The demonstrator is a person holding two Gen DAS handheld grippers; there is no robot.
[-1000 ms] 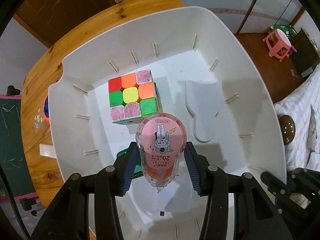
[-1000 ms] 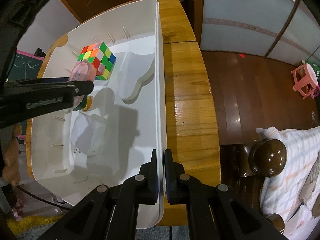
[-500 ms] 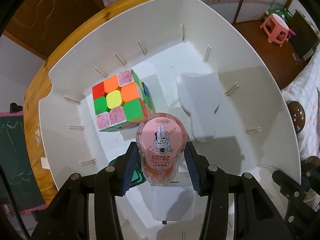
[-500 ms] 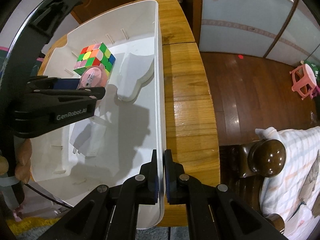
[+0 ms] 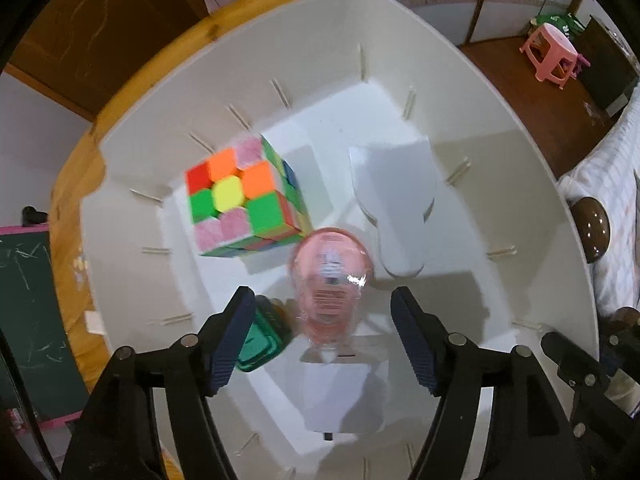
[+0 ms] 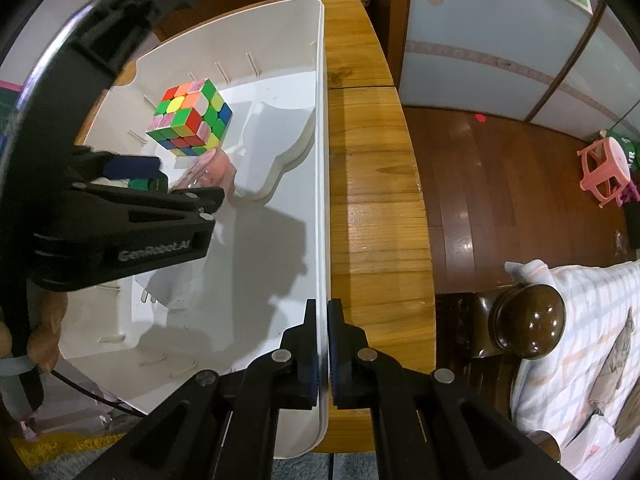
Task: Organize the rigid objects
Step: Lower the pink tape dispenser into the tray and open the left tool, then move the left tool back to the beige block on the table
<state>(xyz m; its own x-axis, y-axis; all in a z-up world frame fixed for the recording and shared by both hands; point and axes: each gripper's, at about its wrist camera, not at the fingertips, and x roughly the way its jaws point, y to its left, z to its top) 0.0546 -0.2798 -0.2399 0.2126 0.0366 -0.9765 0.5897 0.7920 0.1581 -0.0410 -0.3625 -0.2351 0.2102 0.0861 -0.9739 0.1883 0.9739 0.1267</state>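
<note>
A pink correction tape dispenser (image 5: 330,276) shows blurred between the fingers of my left gripper (image 5: 322,300), whose jaws are opening; neither pad touches it. It sits inside the white bin (image 5: 480,80), just right of a colourful puzzle cube (image 5: 240,200). From the right wrist view the left gripper (image 6: 186,180) hangs over the bin's floor, with the dispenser (image 6: 212,170) beside the cube (image 6: 190,118). My right gripper (image 6: 323,312) is shut on the bin's near wall (image 6: 320,160).
In the bin also lie a green item (image 5: 260,344), a white plug adapter (image 5: 344,396) and a white moulded piece (image 5: 394,200). The bin stands on a wooden table (image 6: 376,220). Beyond its edge are the floor, a pink stool (image 6: 604,172) and a bed.
The left jaws have spread and let go of the pink dispenser, which now sits lower and blurred. The right gripper keeps its hold on the bin wall.
</note>
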